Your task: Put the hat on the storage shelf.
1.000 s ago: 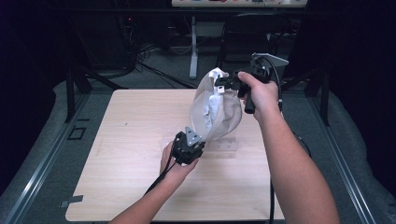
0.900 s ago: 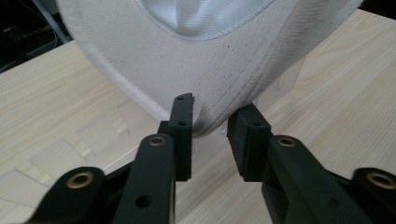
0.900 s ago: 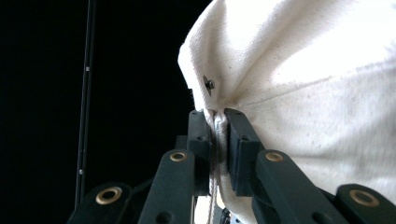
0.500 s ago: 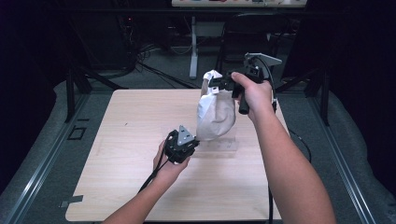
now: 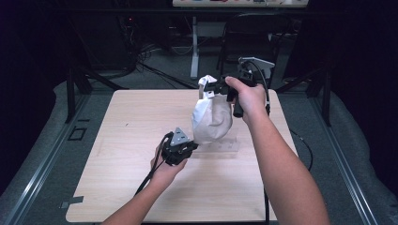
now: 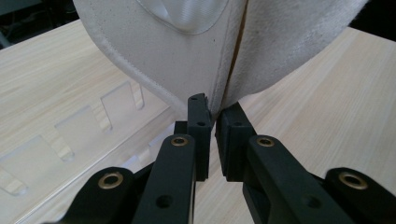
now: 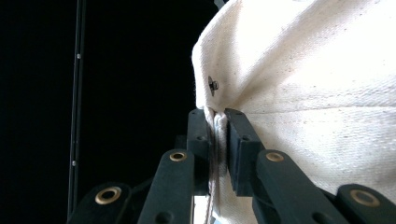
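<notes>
The left gripper [image 6: 211, 119] is rising from the bottom of the frame, its jaws standing slightly apart just under the hanging edge of a cream cloth bag [image 6: 187, 51]. A clear slotted plastic piece [image 6: 70, 135] is lying on the wooden table [image 6: 327, 102] at left.

High view: fixed overhead, looking forward and down, whole table [image 5: 117, 187] mid-frame, far off. Left gripper view: low over the tabletop, looking up along its jaws, very close to the cream cloth bag [image 6: 187, 60]. Right gripper view: close, bag [image 7: 317, 93] upper right, dark background left. All share the bag [image 5: 212, 119].
</notes>
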A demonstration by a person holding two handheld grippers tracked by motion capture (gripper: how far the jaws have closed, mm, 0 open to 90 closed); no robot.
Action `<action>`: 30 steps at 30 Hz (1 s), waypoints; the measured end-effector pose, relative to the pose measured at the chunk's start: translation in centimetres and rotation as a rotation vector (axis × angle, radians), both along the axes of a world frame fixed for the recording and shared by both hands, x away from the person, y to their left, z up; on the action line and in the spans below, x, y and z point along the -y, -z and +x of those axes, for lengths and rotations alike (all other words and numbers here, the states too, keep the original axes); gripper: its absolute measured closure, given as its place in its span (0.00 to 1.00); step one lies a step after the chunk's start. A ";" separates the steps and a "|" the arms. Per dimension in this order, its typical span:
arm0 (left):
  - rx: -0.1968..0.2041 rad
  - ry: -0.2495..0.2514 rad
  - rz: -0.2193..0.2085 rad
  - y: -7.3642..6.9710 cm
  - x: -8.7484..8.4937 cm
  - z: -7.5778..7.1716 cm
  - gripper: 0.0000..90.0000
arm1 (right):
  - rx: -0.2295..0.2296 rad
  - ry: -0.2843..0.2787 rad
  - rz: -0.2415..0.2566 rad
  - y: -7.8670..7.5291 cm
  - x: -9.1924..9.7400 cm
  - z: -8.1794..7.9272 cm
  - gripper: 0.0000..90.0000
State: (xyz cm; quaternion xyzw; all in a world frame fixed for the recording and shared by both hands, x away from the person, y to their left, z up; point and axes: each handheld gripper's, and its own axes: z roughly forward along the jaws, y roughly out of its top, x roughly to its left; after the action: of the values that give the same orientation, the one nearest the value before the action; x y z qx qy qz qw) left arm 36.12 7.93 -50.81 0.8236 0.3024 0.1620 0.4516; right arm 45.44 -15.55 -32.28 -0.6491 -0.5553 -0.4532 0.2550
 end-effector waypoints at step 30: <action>-0.078 -0.078 -0.037 1.6 -0.7 0.0 0.95 | -0.017 -0.028 -0.034 1.8 -1.4 0.3 0.91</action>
State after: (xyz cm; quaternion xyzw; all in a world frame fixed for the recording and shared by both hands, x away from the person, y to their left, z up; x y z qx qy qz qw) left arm 36.11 8.60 -52.44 0.8084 0.3545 0.1414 0.4481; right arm 45.77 -14.18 -34.10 -0.6495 -0.5696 -0.4344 0.2551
